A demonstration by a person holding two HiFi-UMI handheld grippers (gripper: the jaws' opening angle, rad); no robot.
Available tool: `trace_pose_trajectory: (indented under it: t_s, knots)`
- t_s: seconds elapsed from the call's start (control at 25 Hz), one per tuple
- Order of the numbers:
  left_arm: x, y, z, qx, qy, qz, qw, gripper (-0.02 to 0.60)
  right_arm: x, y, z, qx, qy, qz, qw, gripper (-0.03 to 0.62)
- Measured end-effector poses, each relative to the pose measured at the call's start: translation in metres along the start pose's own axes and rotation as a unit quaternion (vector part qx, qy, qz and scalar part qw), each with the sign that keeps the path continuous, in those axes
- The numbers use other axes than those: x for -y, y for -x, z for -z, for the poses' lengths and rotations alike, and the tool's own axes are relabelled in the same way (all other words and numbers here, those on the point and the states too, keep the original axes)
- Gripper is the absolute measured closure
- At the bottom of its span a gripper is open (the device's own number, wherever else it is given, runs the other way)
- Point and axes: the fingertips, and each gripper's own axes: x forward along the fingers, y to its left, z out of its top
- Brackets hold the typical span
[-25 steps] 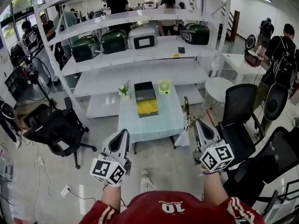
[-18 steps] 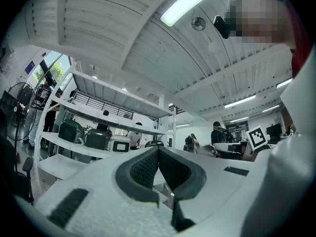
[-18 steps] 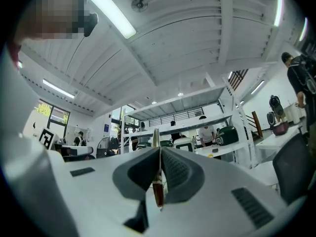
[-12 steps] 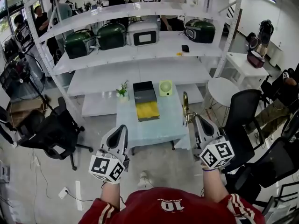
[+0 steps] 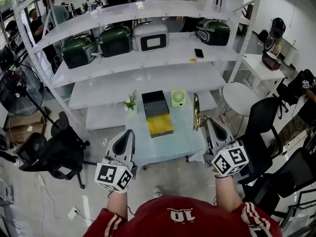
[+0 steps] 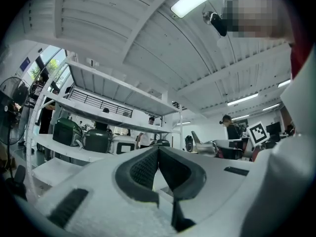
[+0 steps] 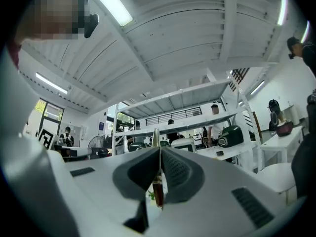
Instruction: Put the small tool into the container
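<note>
Person in a red shirt stands at the near end of a small pale bench, seen from above, with one tool-holder in each hand. The right hand-held gripper is clenched on the tool, a thin brass-coloured piece that sticks up and away from the jaws. From the right gripper view the pads press flat on its dark reddish lower part, and its pointed tip rises just above them. The left hand-held gripper has its jaws pressed together with nothing between them; it hangs at the bench's near left edge and looks idle.

The container sits on the middle of the bench: a black box whose yellow part lies nearest the person. Behind it are a small green fan and a tiny plant; white shelves with appliances stand beyond. The tool is in the air by the bench's right edge, to the right of the container and well apart from it.

Judging by this, the tool is already picked up and the carrying step is in hand; placing is not yet done. The next move likely calls for swinging the right hand-held gripper forward and left until the tool is over the yellow part, lowering it inside, then letting the jaws part
</note>
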Motion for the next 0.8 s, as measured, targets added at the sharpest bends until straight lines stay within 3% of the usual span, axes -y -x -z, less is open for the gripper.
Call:
trace_pose_trajectory:
  t_s: [0.12,0.36,0.8]
  knots:
    - [-0.028,-0.011,-0.001,0.003,-0.003,-0.010,0.9999,0.583,-0.003,-0.023,0.005,0.000,0.000,0.003,1.000,0.579]
    - [-0.065,-0.032,0.004,0.001,0.011,0.011,0.9999,0.583,-0.008,-0.064,0.016,-0.002,-0.003,0.011,1.000,0.579]
    - [-0.089,-0.061,0.024,-0.014,0.023,0.030,0.9992,0.583,0.003,-0.095,0.043,-0.022,-0.013,0.020,0.999,0.579]
